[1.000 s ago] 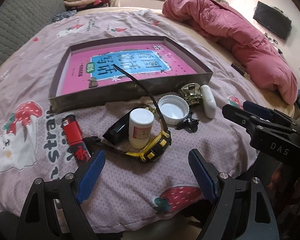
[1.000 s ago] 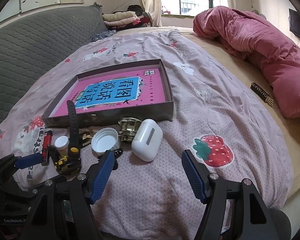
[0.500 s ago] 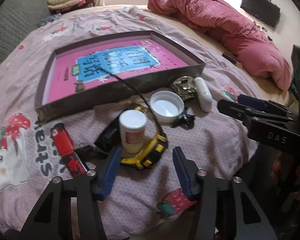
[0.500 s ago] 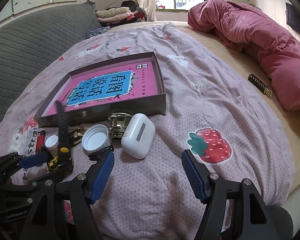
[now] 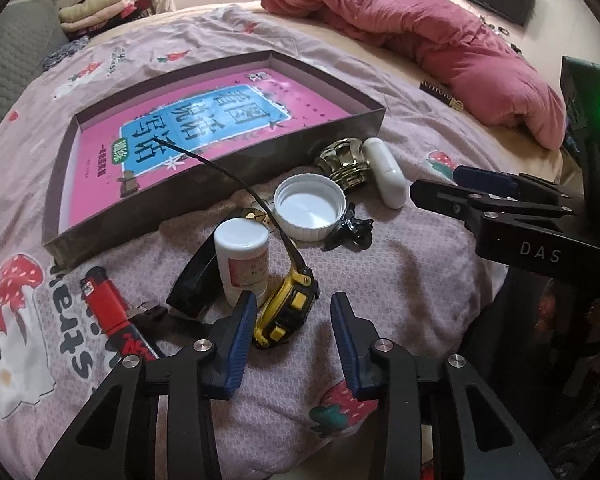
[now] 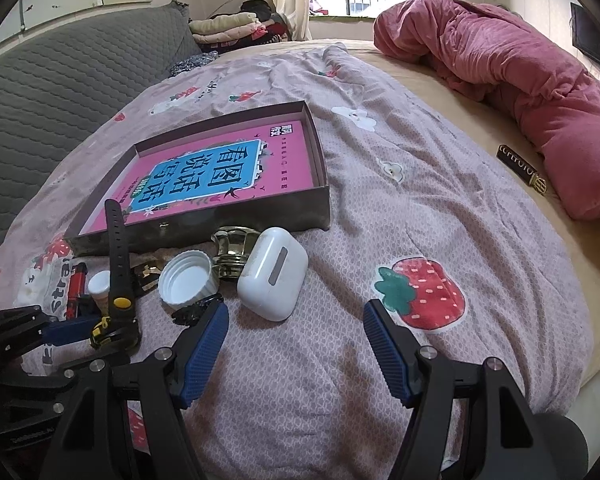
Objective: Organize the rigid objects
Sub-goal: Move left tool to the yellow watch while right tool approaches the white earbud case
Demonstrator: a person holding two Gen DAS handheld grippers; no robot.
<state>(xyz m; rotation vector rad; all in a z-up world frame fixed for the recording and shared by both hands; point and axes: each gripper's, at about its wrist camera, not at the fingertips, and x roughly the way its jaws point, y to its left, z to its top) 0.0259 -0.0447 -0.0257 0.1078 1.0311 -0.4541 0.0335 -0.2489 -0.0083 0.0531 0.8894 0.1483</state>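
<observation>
A yellow and black watch (image 5: pixel 290 304) lies on the bedspread with its strap arching up toward a shallow brown box (image 5: pixel 220 186) that holds a pink book. My left gripper (image 5: pixel 292 302) straddles the watch body and its jaws are closing; the left pad is at the watch's side, the right pad stands a little off it. A white pill bottle (image 5: pixel 242 256) stands just behind the left finger. My right gripper (image 6: pixel 295 312) hangs open over bare bedspread, short of a white earbud case (image 6: pixel 272 274).
Near the box's front wall lie a white screw cap (image 5: pixel 310 208), a gold ornament (image 5: pixel 342 160), a black hair clip (image 5: pixel 348 232), a red lighter (image 5: pixel 108 308) and a black block (image 5: pixel 192 276). A pink quilt (image 6: pixel 520 80) is heaped at the right.
My left gripper's jaws have narrowed from wide apart to close around the watch, and the wrist has rolled slightly. The right gripper has stayed put and open.
</observation>
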